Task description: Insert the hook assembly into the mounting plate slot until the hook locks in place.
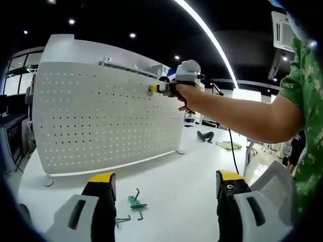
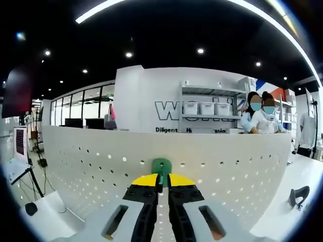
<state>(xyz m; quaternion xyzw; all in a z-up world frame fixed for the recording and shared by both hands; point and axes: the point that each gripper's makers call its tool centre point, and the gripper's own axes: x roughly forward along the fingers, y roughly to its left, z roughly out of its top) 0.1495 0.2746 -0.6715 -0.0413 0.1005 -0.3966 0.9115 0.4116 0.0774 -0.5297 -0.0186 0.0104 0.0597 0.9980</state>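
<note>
Right tool [image 2: 160,185] clamped on green hook [image 2: 161,166] against white pegboard [image 2: 91,161], left tool [image 1: 164,184] apart above table hooks [image 1: 135,202]

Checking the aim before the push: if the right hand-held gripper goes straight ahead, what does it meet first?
The white pegboard, most likely: the green hook clamped in the right hand-held gripper already sits at its holes.

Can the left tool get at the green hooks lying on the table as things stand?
Probably yes. The left tool is open and holds nothing, and the green hooks lie on the white table just ahead, between its jaws. Nothing sits between them; the right tool is up at the pegboard.
</note>
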